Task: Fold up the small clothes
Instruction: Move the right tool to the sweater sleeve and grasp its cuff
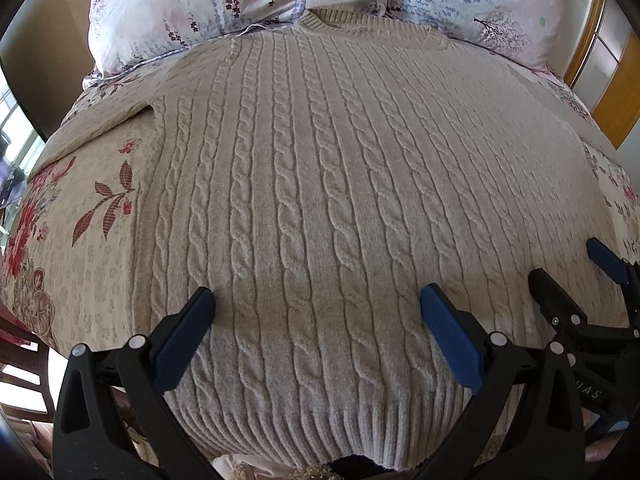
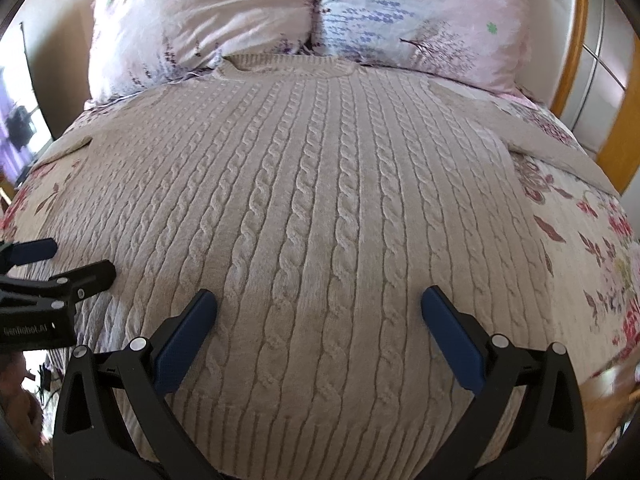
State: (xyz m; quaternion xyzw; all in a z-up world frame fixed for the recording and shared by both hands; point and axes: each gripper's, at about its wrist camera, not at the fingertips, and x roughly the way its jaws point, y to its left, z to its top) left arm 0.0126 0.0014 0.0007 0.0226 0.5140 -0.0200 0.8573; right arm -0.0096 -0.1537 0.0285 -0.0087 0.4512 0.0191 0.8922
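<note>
Nearest the lens: left gripper (image 1: pixel 316 300), blue pads spread wide, holding nothing, poised over the ribbed hem (image 1: pixel 320 432) of a cream cable-knit sweater (image 1: pixel 320 168). Right gripper (image 2: pixel 318 300) likewise wide and empty, just beside it over the same hem. Sweater spread flat and face up on a floral quilt (image 1: pixel 80 240), collar (image 2: pixel 288 65) touching two pillows (image 2: pixel 208 12) at the headboard end, sleeves stretched out to either side. Probably soft, thick and fairly heavy for knitwear; likely to sag and stretch if lifted by one point, unlikely to slip. Best taken at the firm hem corners or shoulder seams, pinching both layers together.
</note>
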